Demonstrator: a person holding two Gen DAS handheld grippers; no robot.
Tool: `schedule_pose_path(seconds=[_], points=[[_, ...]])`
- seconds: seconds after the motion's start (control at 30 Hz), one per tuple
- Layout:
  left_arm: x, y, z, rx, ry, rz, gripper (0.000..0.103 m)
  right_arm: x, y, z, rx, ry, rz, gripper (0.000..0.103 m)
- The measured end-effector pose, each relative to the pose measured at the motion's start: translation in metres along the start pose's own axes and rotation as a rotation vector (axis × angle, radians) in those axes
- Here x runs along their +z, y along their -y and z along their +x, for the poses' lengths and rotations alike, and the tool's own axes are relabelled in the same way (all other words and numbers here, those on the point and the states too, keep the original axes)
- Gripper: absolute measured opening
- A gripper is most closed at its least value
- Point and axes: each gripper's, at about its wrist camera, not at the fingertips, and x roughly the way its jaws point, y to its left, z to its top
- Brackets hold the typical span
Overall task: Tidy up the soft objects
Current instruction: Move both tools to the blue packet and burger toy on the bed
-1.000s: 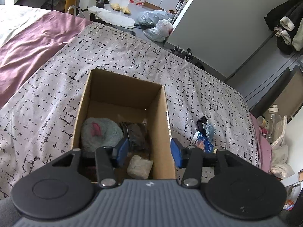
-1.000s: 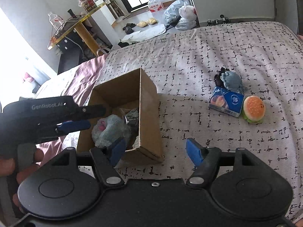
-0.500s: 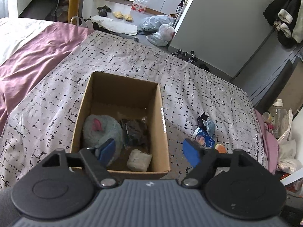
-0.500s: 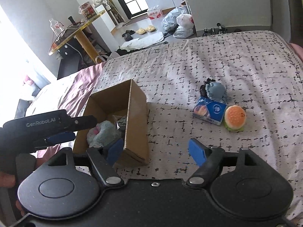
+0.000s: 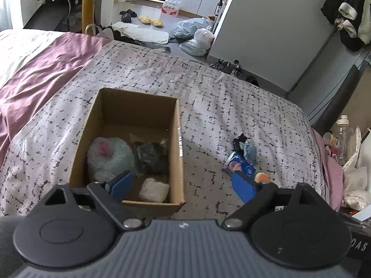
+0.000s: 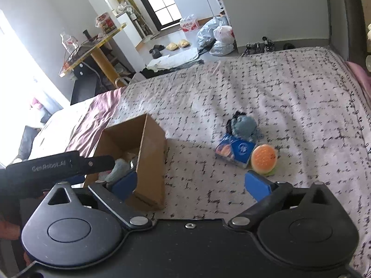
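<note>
An open cardboard box (image 5: 177,143) stands on the patterned bedspread; it also shows in the right wrist view (image 6: 150,153). Inside lie a light blue plush (image 5: 109,157), a dark bagged item (image 5: 150,157) and a white soft wad (image 5: 154,190). To its right on the bed lie a grey-blue plush (image 6: 244,126), a blue tissue pack (image 6: 234,149) and an orange burger toy (image 6: 264,158). My left gripper (image 5: 183,186) is open and empty, above the box's near edge. My right gripper (image 6: 191,184) is open and empty, between the box and the burger toy.
A mauve blanket (image 5: 39,74) covers the bed's left side. Beyond the bed's far edge are plastic bags (image 5: 194,34), slippers and a yellow table (image 6: 92,46). A bottle (image 5: 343,136) and clutter sit off the bed's right edge.
My left gripper opened wide and drew back and up from the box, leaving the white wad inside. My right gripper shifted right, toward the toys on the bed.
</note>
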Motion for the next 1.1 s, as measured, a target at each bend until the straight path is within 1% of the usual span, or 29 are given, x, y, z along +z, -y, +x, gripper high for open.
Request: schedule_pose_path(seconds=[0.17,0.33,0.53,0.63,0.73,0.8,0.93,1.0,1.1], points=[[0.000,0.019,0.004,0.012,0.018,0.028,0.098,0.012,0.020,-0.005,-0.011,0.015,0.018,0.103],[0.001,0.035,0.011,0.002,0.014,0.045,0.099,0.022,0.040,-0.008,-0.018,0.027,0.033,0.103],[0.001,0.052,0.024,-0.013,0.006,0.044,0.099,0.032,0.062,-0.001,-0.027,0.029,0.063,0.103],[0.001,0.060,0.033,-0.015,-0.006,0.056,0.099,0.031,0.073,0.007,-0.032,0.036,0.086,0.103],[-0.001,0.066,0.044,-0.019,-0.012,0.056,0.097,0.023,0.085,0.020,-0.045,0.029,0.106,0.103],[-0.002,0.069,0.051,-0.019,-0.013,0.066,0.096,0.016,0.092,0.032,-0.052,0.008,0.114,0.100],[-0.004,0.074,0.070,-0.028,-0.032,0.057,0.096,0.008,0.096,0.049,-0.093,-0.031,0.066,0.093],[-0.005,0.077,0.080,-0.042,-0.046,0.057,0.095,0.006,0.098,0.057,-0.086,-0.050,0.063,0.089],[-0.004,0.083,0.092,-0.048,-0.045,0.045,0.092,0.006,0.099,0.070,-0.091,-0.076,0.049,0.087]])
